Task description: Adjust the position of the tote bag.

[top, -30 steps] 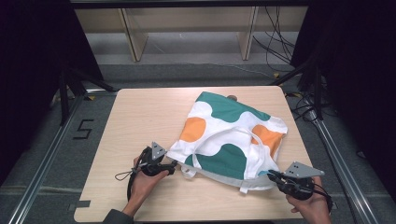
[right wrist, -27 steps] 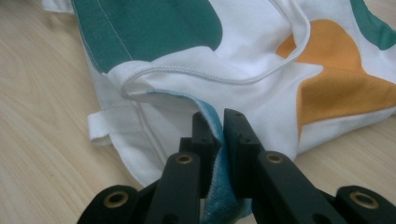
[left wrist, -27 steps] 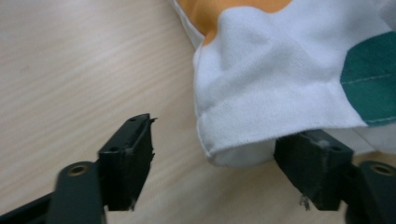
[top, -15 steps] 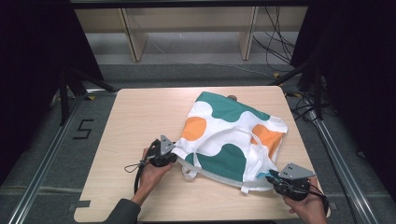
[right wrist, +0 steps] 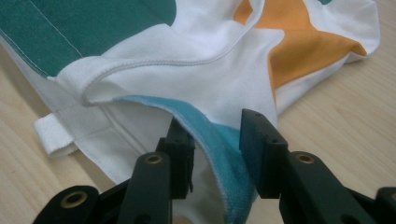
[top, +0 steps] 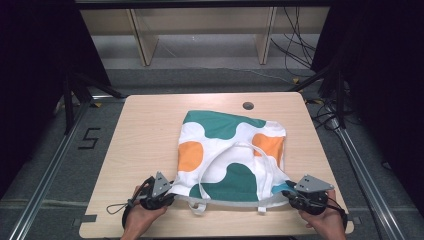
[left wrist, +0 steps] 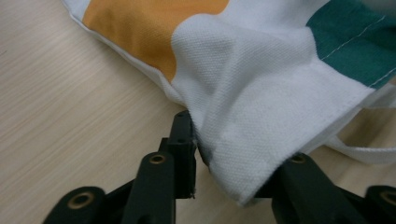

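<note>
Between the black jaws of the left tool (left wrist: 224, 163) sits the near left corner of a canvas tote bag (top: 232, 150), white with green and orange blobs. The cloth fills the gap, and the jaws have just been opening a little around it; whether the pads still press on it I cannot tell. On the other side, the right tool (right wrist: 217, 140) has the bag's near right edge, a teal-lined hem, running between its jaws. There the jaws have also just been opening, and a gap shows between the cloth and the right-hand pad, so that grip looks released.

From the high view both tools, left (top: 167, 192) and right (top: 292, 192), sit at the near corners of the bag's open mouth, which faces the person. The bag lies flat and squared on the worktop (top: 145, 125), its bottom toward the far side, its white handles (top: 235, 150) looped across the top face.

I would judge the straightening step to be ending, with the corners being let go. The next move calls for drawing both tools straight back, clear of the hem, without dragging the cloth askew.
</note>
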